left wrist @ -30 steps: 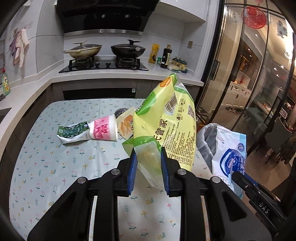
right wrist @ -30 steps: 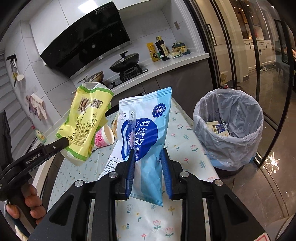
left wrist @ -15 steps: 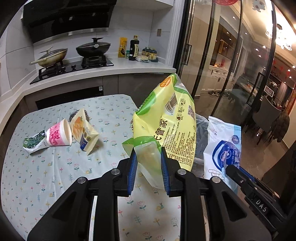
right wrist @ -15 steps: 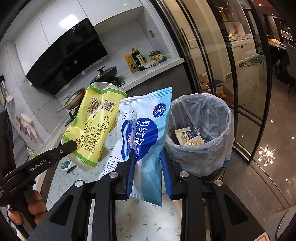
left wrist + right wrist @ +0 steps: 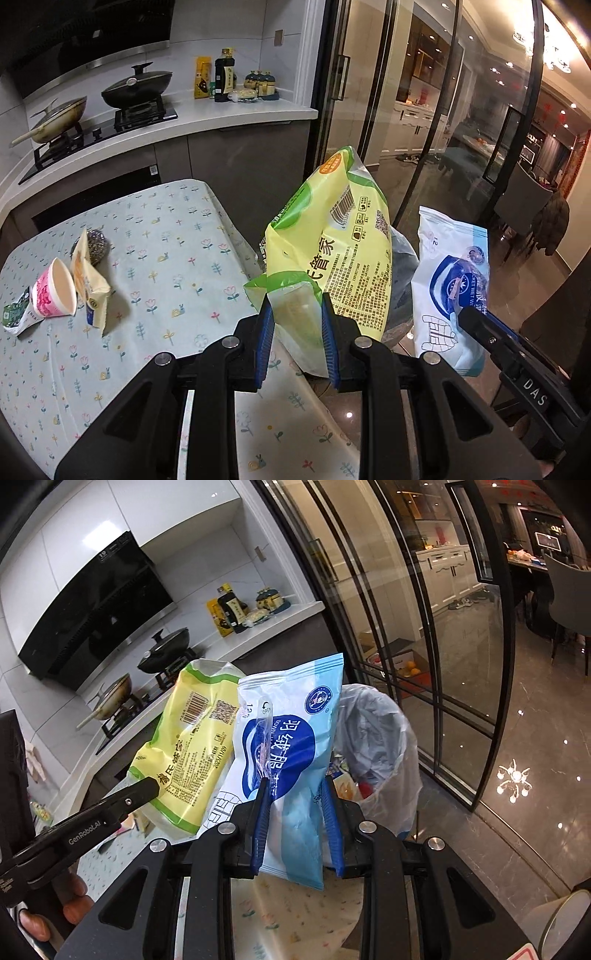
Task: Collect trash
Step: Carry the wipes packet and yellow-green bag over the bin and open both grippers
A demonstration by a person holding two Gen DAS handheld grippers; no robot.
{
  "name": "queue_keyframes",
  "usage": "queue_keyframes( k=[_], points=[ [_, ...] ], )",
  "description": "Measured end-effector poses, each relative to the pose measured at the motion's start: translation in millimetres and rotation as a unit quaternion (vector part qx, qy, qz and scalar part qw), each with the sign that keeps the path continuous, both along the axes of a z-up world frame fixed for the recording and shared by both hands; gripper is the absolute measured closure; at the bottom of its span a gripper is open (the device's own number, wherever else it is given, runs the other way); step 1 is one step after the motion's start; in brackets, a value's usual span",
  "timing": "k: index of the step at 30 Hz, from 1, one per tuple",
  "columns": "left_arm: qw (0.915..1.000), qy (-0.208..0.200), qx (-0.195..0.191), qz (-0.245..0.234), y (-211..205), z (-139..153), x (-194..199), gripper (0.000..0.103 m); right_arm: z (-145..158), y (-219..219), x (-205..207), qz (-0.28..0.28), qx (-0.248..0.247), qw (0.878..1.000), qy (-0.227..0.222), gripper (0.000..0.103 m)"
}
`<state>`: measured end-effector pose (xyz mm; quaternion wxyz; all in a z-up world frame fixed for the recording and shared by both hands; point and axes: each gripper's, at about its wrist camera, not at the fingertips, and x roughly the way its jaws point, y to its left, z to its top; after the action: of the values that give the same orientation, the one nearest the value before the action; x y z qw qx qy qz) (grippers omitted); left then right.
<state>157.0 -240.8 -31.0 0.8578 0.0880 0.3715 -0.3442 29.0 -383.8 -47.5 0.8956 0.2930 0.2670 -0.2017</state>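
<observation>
Bags (image 5: 332, 258) now nearer the bin (image 5: 380, 738), table (image 5: 147, 258) trash farther left.

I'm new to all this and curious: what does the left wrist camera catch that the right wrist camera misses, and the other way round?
Only the left wrist view shows the trash remaining on the table: a pink cup, a yellow wrapper and a steel scourer. Only the right wrist view looks into the lined trash bin, which already holds trash. Both show the left tongs gripping the yellow-green bag, the right tongs gripping the blue-white packet, and the stove.
</observation>
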Motion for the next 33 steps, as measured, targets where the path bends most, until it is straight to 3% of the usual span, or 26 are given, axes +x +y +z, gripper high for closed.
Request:
queue_keyframes(
  k=[9, 15, 17, 19, 23, 29, 33],
  points=[
    [0.9992, 0.033, 0.016, -0.017, -47, -26, 23, 0.077, -20, -36, 24, -0.012, 0.004, 1.0, 0.022, 0.077],
    [0.999, 0.041, 0.013, -0.01, -56, -34, 33, 0.069, -34, -50, 43, -0.009, 0.014, 0.999, 0.035, 0.077],
    [0.9991, 0.041, 0.01, -0.009, -56, -34, 35, 0.063, -36, -51, 49, -0.007, 0.013, 0.999, 0.039, 0.077],
    [0.9994, 0.035, 0.005, -0.005, -56, -32, 34, 0.045, -39, -52, 55, -0.003, 0.013, 0.999, 0.042, 0.077],
    [0.9997, 0.022, 0.001, 0.004, -53, -27, 35, 0.031, -46, -53, 67, 0.006, 0.024, 0.998, 0.052, 0.072],
    [0.9995, 0.029, -0.005, 0.015, -39, -23, 40, 0.03, -43, -44, 71, 0.007, 0.013, 0.998, 0.054, 0.055],
    [0.9995, 0.024, -0.004, 0.021, -29, -21, 40, 0.03, -37, -39, 70, 0.008, 0.007, 0.999, 0.052, 0.053]
  ],
)
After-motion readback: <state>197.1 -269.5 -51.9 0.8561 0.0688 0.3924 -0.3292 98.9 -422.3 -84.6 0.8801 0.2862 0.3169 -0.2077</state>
